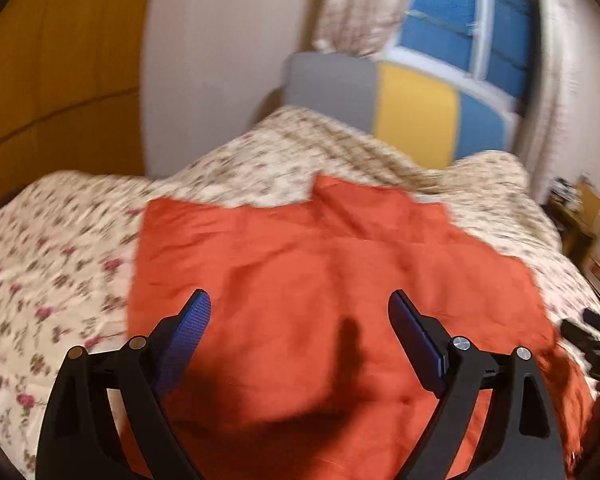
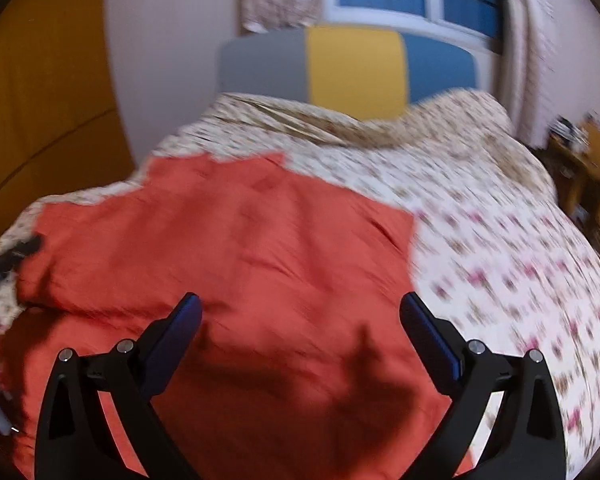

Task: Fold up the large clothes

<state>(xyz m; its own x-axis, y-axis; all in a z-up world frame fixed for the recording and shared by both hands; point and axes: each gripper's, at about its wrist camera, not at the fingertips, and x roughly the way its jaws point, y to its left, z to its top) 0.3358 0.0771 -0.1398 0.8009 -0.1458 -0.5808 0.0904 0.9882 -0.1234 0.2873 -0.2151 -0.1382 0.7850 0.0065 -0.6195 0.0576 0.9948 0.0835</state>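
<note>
Red garment (image 1: 320,280) flat on flowered bedspread (image 1: 52,260); left gripper (image 1: 300,308) and right gripper (image 2: 300,312) both spread, empty. Pinch matching corners, fold evenly.

We see the right gripper (image 2: 300,316) above the orange garment (image 2: 228,248) — jaws wide apart, nothing between them. Garment lies spread on the floral bedspread (image 2: 500,264); headboard (image 2: 352,68) behind — grey, yellow, blue panels.

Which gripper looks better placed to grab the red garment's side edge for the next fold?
Probably the right gripper: it is open, and the red garment's free side edge lies just beyond its outer finger on the floral bedspread. The open left gripper hangs over mid-cloth.
</note>
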